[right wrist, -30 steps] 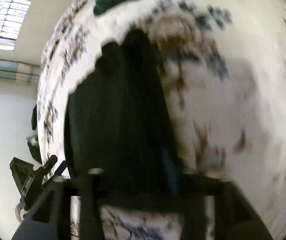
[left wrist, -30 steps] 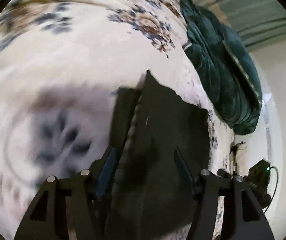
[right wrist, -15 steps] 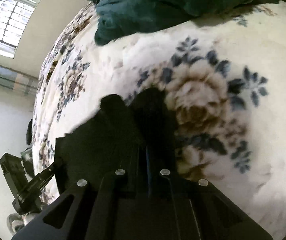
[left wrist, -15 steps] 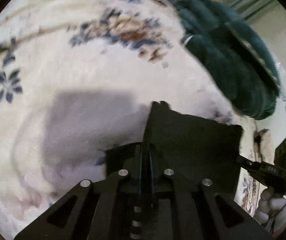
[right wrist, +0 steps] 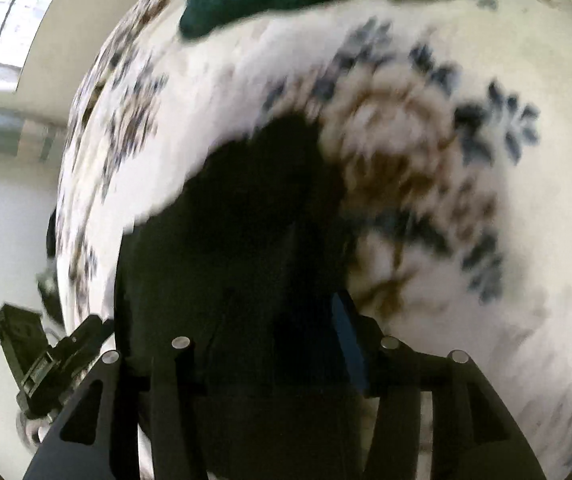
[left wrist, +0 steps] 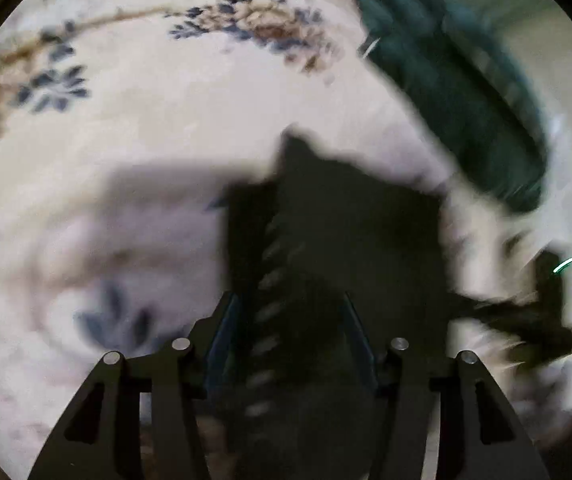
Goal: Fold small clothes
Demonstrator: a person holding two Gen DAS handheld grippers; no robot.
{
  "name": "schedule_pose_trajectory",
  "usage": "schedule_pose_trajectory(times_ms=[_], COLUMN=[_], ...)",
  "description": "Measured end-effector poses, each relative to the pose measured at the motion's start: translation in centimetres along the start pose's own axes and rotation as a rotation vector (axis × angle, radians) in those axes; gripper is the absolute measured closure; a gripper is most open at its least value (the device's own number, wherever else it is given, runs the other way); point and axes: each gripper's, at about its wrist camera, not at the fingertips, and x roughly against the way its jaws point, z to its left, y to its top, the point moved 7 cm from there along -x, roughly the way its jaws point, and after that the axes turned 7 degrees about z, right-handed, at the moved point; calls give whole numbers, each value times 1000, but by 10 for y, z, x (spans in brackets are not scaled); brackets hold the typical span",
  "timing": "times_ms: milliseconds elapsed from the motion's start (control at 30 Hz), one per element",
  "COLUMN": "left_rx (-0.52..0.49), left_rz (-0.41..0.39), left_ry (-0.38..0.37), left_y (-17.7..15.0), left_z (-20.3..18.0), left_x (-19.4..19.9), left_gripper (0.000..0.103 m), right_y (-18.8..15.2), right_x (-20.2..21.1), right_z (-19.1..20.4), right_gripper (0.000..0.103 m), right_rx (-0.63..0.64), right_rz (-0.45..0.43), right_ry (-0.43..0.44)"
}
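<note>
Claws both reopened: left claw (left wrist: 290, 336) and right claw (right wrist: 282, 332) were pinched shut half a second ago, now spread with nothing gripped. Dark garment (left wrist: 350, 232) lies released on the floral bedspread (left wrist: 146, 120). Fold probably set down; frames blurry.

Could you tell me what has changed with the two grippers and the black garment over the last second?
Both grippers, left gripper and right gripper, were shut on the black garment half a second ago and have now opened, letting go. The garment stays on the floral blanket; the green bundle is unmoved.
</note>
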Motion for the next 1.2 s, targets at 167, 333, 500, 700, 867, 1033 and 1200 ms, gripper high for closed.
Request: schedule_pose_trajectory(times_ms=[167,333,500,700,867,1033,1200], left_rx=[182,203,172,378,603,745,855], left_rz=[-3,-20,-56,-72,-79,-103,-161], left_ry=[-42,-75,-157,-341,-471,-517,-471], left_y=[-8,-3,-29,-123,-156,-143,-133], left_z=[54,45,6,-18,-35,-40,-39], left_x=[0,12,35,49,1,-55,-58], left_gripper=[50,52,37,11,11,11,4], right_y=[-25,-32,-35,-67,-88,-46,16], right_x=[-12,3,19,41,48,35,-6], right_z=[-25,-25,-24,-36,-60,-54,-28], right_gripper=[50,50,48,29,17,17,17], right_rx=[-15,-53,-90,-81,-64,-18,31], right_rz=[-4,-29,-30,19,56,42,76], right_ry=[-88,-45,72,109,101,163,209])
